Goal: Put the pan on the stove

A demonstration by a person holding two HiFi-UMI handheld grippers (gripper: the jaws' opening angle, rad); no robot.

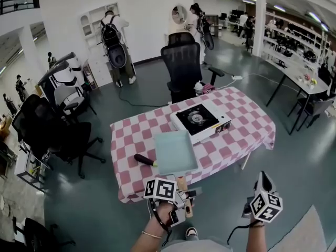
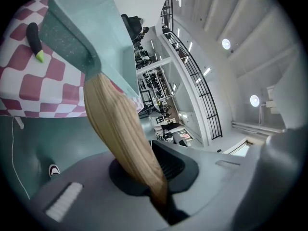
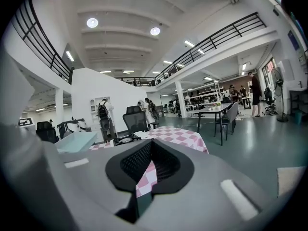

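**A:** Where's the pan from the claw?

**B:** The left claw (image 2: 154, 177) is clamped on the wooden handle (image 2: 125, 134). The teal square pan (image 1: 176, 151) sticks straight out ahead of it, with its long axis running from the claw away over the near part of the desk (image 1: 131, 135).

**A:** And the stove?

**B:** The stove (image 1: 200, 121) sits beyond the pan's far edge, ahead of the left claw and off to its right, close but apart. I'd judge the move to be forward and rightward, then down onto the burner.

**A:** The other hand?

**B:** The right claw (image 1: 264, 180) is closed on nothing. It is held off the desk's near edge, right of the left one.

**A:** Anything in the way?

**B:** A dark stick with a green tip (image 1: 144, 159) lies just left of the pan. The checked cloth looks flat. Beyond it is an office chair (image 1: 181, 62), in an open hall.
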